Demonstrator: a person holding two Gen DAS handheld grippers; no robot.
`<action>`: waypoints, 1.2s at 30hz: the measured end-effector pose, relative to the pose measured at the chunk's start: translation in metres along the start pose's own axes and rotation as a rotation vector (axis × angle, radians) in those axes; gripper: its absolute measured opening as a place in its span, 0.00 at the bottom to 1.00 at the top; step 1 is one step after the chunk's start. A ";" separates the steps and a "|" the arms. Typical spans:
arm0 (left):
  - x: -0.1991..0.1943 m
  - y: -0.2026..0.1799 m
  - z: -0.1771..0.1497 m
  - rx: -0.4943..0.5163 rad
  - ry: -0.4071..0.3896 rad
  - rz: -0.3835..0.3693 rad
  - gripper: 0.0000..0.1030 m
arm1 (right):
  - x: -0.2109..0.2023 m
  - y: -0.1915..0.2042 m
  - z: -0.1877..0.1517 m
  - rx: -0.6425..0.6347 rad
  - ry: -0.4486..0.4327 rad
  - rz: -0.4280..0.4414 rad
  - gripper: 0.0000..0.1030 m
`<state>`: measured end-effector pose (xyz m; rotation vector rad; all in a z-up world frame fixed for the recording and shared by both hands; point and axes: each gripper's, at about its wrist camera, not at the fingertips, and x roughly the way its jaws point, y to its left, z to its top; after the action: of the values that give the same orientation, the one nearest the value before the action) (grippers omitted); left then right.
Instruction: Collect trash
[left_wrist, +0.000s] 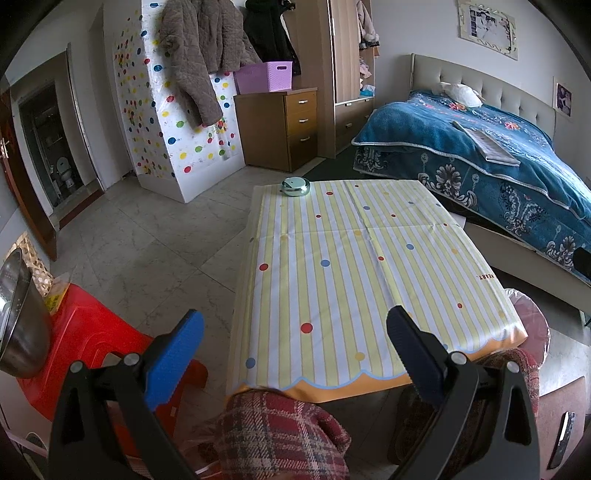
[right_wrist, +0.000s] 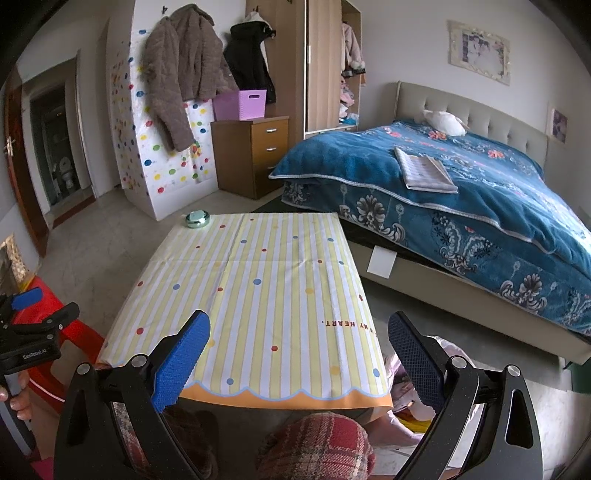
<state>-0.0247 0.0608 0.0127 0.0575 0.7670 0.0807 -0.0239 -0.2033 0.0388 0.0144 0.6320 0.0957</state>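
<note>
Now both tongs are hovering spread, gripping nothing.
Left tongs (left_wrist: 295, 354) and right tongs (right_wrist: 299, 354) are facing the desk (right_wrist: 258, 280), scouting trash.

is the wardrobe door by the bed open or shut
Open. The tall wooden wardrobe shows hanging clothes and piled garments on its shelves in both wrist views; its door panel stands aside to the left.

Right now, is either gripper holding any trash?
No. The left gripper and the right gripper both stand open with nothing between their pads, above the striped tablecloth.
</note>
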 end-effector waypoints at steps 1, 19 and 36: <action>0.000 0.000 0.000 0.000 0.000 0.000 0.93 | 0.000 0.000 0.000 0.001 0.001 -0.001 0.93; 0.002 0.000 -0.002 -0.002 0.006 0.002 0.93 | 0.001 -0.009 -0.004 0.004 0.005 -0.001 0.93; 0.007 -0.001 -0.006 -0.004 0.014 0.005 0.93 | 0.001 -0.010 -0.005 0.006 0.008 0.000 0.93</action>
<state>-0.0240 0.0603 0.0038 0.0547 0.7811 0.0872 -0.0248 -0.2135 0.0339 0.0198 0.6401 0.0938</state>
